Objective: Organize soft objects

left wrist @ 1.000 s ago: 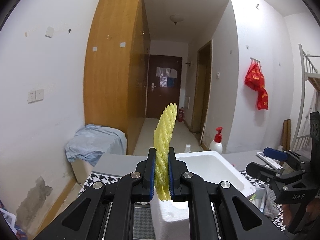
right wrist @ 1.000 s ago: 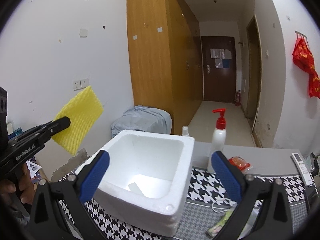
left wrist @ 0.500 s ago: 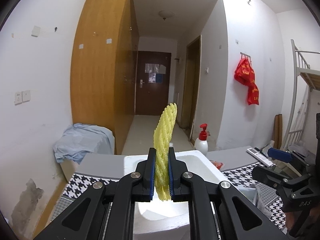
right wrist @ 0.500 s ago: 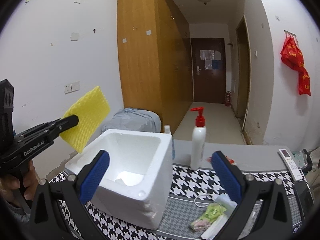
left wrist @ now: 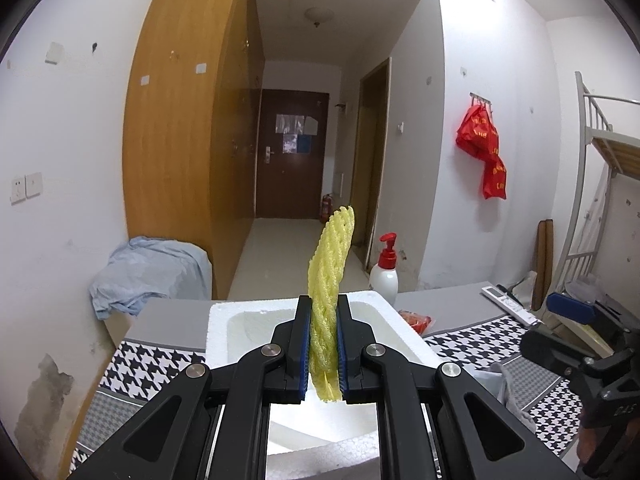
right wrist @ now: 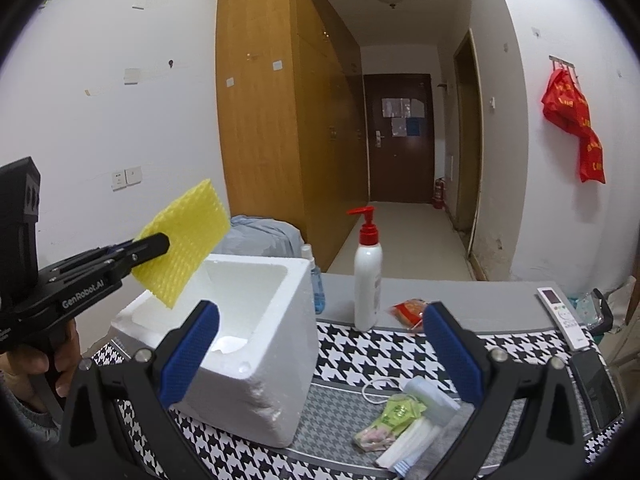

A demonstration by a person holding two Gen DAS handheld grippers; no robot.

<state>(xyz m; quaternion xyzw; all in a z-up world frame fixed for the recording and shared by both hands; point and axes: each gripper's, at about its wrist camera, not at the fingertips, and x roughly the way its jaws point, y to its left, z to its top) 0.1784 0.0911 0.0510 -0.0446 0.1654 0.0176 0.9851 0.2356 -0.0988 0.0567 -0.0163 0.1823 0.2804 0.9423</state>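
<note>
At the near edge of the left wrist view, the left gripper [left wrist: 324,350] has its blue-padded fingers [left wrist: 305,344] pressed together on a yellow foam mesh sheet [left wrist: 330,280], which stands edge-on between them and rises toward 12 o'clock; in the right wrist view the same sheet [right wrist: 184,244] shows broadside at 9 o'clock, held in the air above the near-left rim of the box. Just beyond the left fingers sits an open white polystyrene box [left wrist: 248,320] on the bench, which is covered by a black-and-white houndstooth cloth [left wrist: 152,360]. In the right wrist view the right gripper [right wrist: 322,352] hangs over the cloth with its fingers [right wrist: 450,354] spread wide and nothing between them; the box [right wrist: 256,360] lies partly behind its left finger at 8 o'clock. At about 5 o'clock, near that gripper, small packets including a green sachet [right wrist: 394,414] lie in a loose heap on the cloth. Farther back, at 12 o'clock, a white pump bottle with a red top [right wrist: 368,276] stands upright, with a red snack packet [right wrist: 410,310] just to its right and a white remote control [right wrist: 560,312] out at 2 o'clock. Beyond the bench, a pale blue cloth bundle [left wrist: 152,272] lies against the wooden wardrobe [left wrist: 192,140], and a red bag [left wrist: 482,148] hangs on the far wall.
</note>
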